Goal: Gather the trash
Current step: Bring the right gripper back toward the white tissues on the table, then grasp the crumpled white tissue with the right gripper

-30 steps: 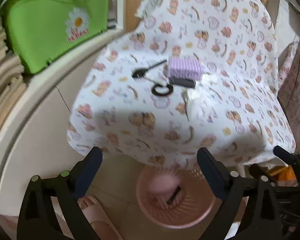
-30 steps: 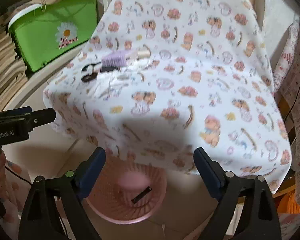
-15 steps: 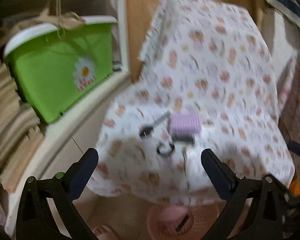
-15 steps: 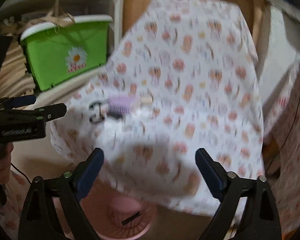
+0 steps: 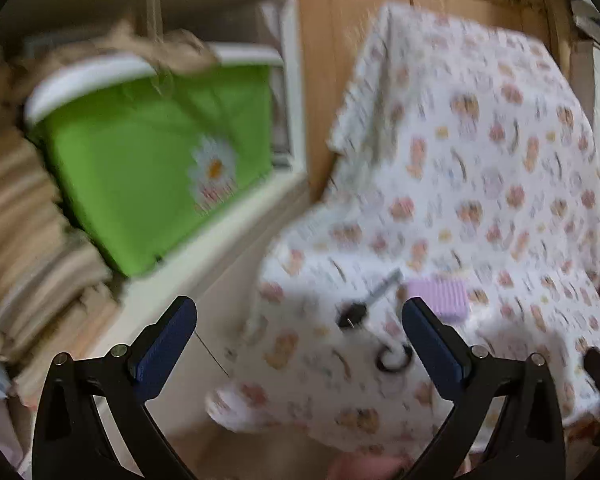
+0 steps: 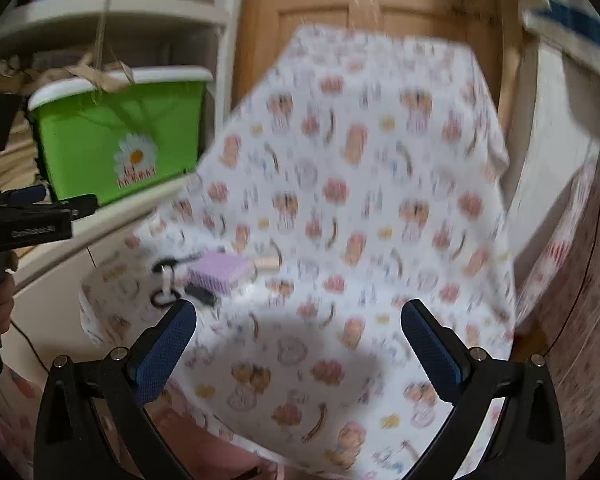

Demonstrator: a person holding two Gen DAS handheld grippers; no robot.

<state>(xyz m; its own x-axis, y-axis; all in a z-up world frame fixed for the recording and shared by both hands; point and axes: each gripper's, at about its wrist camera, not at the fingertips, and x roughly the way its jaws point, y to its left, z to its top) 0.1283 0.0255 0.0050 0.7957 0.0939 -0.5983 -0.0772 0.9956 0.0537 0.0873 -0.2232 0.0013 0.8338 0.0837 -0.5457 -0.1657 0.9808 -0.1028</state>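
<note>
A chair draped in a patterned cloth (image 5: 480, 208) (image 6: 360, 200) carries small items: a purple ribbed block (image 5: 440, 296) (image 6: 219, 272), a black spoon (image 5: 364, 304), a black ring (image 5: 394, 356) (image 6: 163, 298), a small black piece (image 6: 201, 295) and a tan piece (image 6: 265, 262). My left gripper (image 5: 300, 344) is open and empty, in front of the seat's left edge. My right gripper (image 6: 300, 344) is open and empty, in front of the seat. The left gripper also shows in the right wrist view (image 6: 31, 220). Both views are blurred.
A green bin with a daisy print (image 5: 151, 160) (image 6: 115, 136) stands on a white shelf at the left, beside stacked tan folded material (image 5: 19, 240). A wooden cabinet (image 6: 372, 4) is behind the chair. A pink basket rim (image 5: 364, 466) peeks out under the seat.
Both cameras have tilted up and pulled back. The pink basket has slid almost out of view below, and the bin, shelf and cabinet now fill more of the frame. Both grippers stay open.
</note>
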